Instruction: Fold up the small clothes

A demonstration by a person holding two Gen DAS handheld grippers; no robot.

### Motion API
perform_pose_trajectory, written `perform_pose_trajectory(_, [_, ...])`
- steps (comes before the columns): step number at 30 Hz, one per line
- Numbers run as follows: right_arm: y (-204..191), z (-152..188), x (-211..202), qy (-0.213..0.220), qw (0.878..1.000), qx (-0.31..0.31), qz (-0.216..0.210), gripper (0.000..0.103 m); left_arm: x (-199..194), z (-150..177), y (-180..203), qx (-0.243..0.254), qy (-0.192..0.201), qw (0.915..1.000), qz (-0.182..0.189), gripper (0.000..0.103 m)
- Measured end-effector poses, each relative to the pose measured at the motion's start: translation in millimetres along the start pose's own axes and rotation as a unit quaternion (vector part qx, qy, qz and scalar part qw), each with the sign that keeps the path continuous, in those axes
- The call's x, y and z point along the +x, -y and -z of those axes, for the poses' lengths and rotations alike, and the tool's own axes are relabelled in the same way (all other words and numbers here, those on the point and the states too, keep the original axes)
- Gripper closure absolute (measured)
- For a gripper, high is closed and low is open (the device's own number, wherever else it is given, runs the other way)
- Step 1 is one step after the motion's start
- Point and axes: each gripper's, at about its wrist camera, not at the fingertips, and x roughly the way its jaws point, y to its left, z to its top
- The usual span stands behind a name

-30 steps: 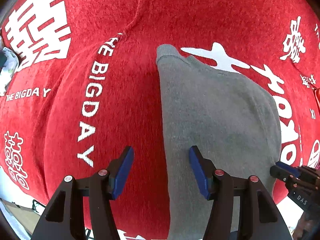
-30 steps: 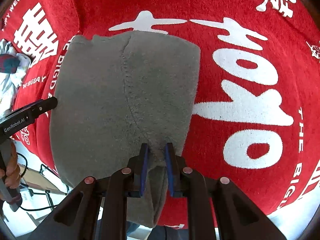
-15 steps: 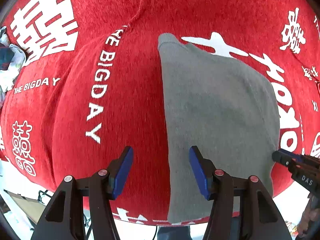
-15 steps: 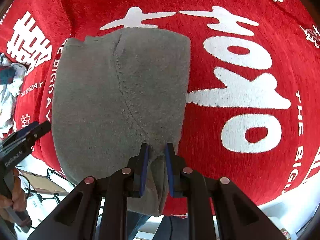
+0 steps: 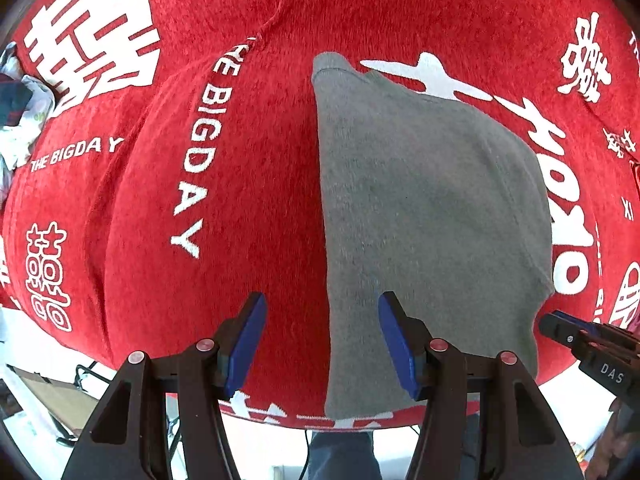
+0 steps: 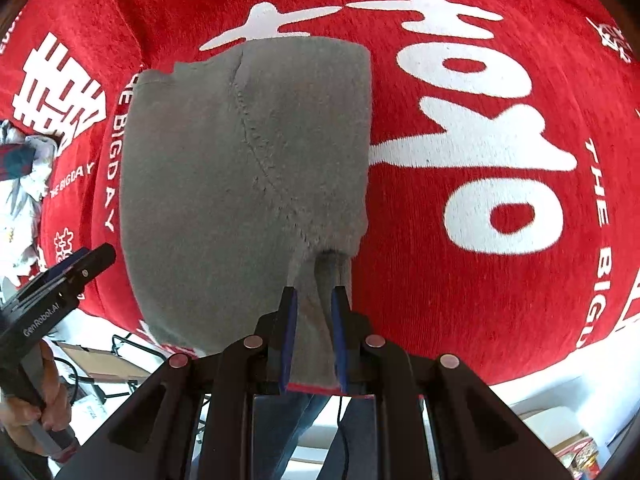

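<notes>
Since a second earlier, the left gripper (image 5: 320, 340) had risen a little off the cloth, so more of the table's near edge showed beneath it, while the right gripper (image 6: 313, 334) had hardly shifted, only rolling slightly. Its jaws stood apart with nothing between them, hanging above the left edge of the grey garment (image 5: 424, 216): one blue pad over the red cloth (image 5: 248, 184), the other over the grey fabric. That garment lay folded and mostly flat on the red cloth printed with white lettering, its near end reaching the table's front edge. From the right wrist view, the grey garment (image 6: 240, 184) showed a curved seam running down toward the right gripper, whose narrow jaws were clamped on the garment's near right corner, a tuck of fabric pinched between the blue pads. At the left edge of that view a hand (image 6: 36, 420) gripped the other tool's handle, and crumpled clothes (image 6: 20, 168) lay at the cloth's far left.
</notes>
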Motion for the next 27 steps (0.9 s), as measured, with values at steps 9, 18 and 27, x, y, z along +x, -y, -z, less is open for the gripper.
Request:
perform_pose_trajectory(9, [-2, 6, -35, 0.013, 1.0, 0.008, 0.002, 0.081, -28, 17, 6, 0.012, -0.004, 0.9999, 0.003, 0.043])
perform_pose_trajectory(18, [-17, 12, -80, 0.038, 0.999, 0.001, 0.009, 0.056, -71, 30, 8, 0.013, 0.023, 0.9996, 0.004, 0.0])
perform_pose_trajectory(27, [-37, 20, -117, 0.078, 0.997, -0.004, 0.02, 0.022, -100, 16, -4, -0.018, 0.02, 0.9996, -0.001, 0.0])
